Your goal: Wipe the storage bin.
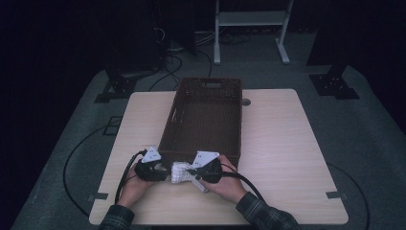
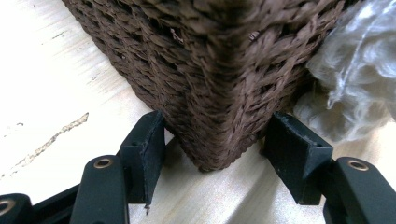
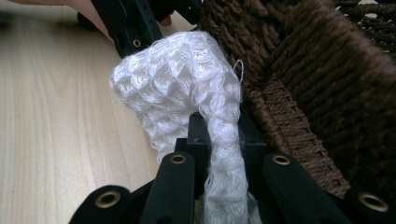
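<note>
1. I am clamping the right gripper [image 3: 219, 154] on the white knitted cloth [image 3: 187, 88], which is lying bunched on the table [image 1: 287, 158] against the basket's near wall, not yet inside.
2. My left gripper [image 2: 215, 154] is standing spread, straddling the brown woven basket [image 2: 210, 70] corner without pressing.
3. The cloth is looking soft and honeycombed; the basket is looking stiff, rectangular, braided.

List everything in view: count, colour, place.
basket: 1, dark brown woven, centre of table, long side running away from the person
knitted cloth: 1, white, on table against basket's near end
table: 1, light wood, middle of the high view
floor mat: 1, grey, under table
white frame: 1, far floor
left tool: 1, black, jaws straddling basket's near corner
right tool: 1, black, shut on knitted cloth
hands: 2, plaid sleeves, near edge
</note>
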The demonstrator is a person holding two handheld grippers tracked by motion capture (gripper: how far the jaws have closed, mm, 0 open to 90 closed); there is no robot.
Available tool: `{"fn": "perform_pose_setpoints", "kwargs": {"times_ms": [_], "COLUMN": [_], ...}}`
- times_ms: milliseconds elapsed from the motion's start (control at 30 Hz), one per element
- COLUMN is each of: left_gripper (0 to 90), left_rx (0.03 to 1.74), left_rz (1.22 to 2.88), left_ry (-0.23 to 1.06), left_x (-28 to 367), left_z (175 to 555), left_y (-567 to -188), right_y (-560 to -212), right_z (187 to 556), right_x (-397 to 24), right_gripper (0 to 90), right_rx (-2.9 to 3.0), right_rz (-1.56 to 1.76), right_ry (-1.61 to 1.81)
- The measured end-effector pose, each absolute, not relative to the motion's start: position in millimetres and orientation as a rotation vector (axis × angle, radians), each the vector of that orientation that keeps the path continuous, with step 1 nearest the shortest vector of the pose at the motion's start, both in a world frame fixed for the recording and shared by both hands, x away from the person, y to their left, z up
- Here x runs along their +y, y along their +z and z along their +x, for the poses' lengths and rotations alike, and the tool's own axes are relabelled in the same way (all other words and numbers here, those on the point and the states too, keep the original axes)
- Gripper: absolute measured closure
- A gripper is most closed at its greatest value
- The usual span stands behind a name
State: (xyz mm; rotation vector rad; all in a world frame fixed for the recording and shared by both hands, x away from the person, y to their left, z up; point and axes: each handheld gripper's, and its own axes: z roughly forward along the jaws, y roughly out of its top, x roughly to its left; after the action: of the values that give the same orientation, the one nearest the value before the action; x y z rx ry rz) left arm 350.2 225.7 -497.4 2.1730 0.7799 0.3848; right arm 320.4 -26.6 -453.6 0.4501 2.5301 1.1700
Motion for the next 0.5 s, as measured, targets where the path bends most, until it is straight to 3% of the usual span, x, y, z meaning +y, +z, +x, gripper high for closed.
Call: {"fn": "perform_pose_setpoints", "kwargs": {"times_ms": [500], "left_gripper": [38.4], "left_rx": [0.779], "left_rz": [2.174], "left_ry": [0.386], "left_x": [226], "left_z": [350], "left_y": [-497], "right_y": [-449], "right_z": [322], "right_x": [-7], "right_gripper": [79.0], "right_rx": [2.517], "right_rz": [0.462], "right_ry": [1.154]}}
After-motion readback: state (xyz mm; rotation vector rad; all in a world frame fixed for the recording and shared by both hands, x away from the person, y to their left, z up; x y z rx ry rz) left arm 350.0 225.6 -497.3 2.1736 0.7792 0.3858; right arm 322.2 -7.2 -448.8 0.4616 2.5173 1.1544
